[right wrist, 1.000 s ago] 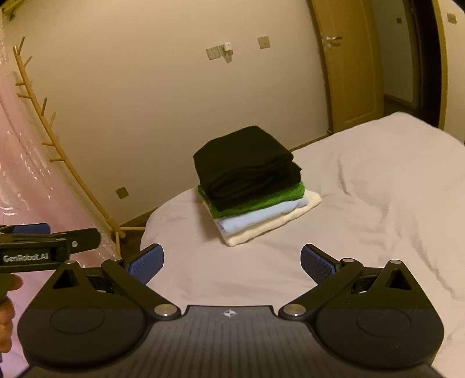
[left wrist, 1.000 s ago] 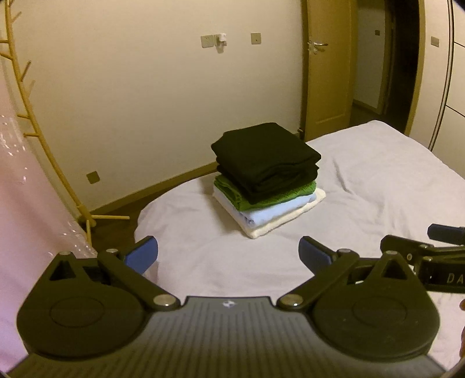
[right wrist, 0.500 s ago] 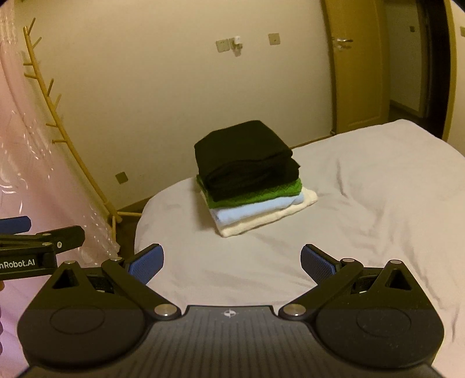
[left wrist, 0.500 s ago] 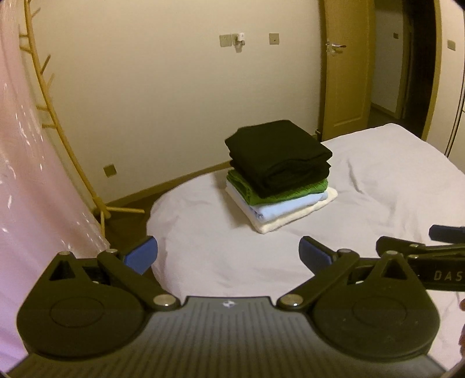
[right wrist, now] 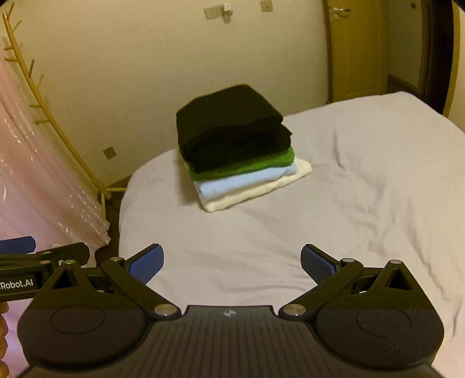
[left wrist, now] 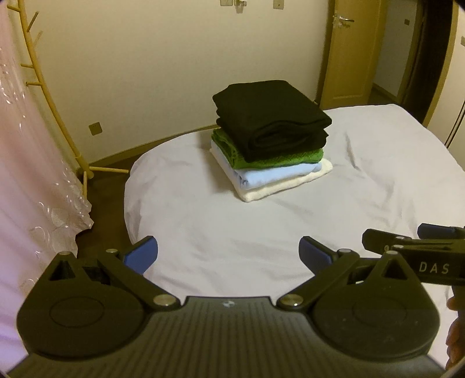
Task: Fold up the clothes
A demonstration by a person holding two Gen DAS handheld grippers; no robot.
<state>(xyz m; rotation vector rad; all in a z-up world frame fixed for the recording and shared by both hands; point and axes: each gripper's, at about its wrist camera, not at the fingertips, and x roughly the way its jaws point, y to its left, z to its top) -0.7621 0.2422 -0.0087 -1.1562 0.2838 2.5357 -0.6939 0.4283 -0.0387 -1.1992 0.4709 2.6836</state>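
Meanwhile, both tongs [left wrist: 228, 253] [right wrist: 231, 262] moved nearer the folded stack [left wrist: 270, 136].

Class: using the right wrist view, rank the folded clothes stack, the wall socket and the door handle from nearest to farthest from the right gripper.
From the right gripper:
1. Folded clothes stack, ahead on the bed.
2. Wall socket, low on the wall, left.
3. Door handle, upper right, farthest.

The bed sheet [left wrist: 221, 221] is soft, wrinkly white cloth. The green cloth [left wrist: 279, 158] in the middle of the frame looks bumpy and knitted. At left, the pink plastic [left wrist: 35, 186] is shiny, the rack [left wrist: 52, 96] yellow wood
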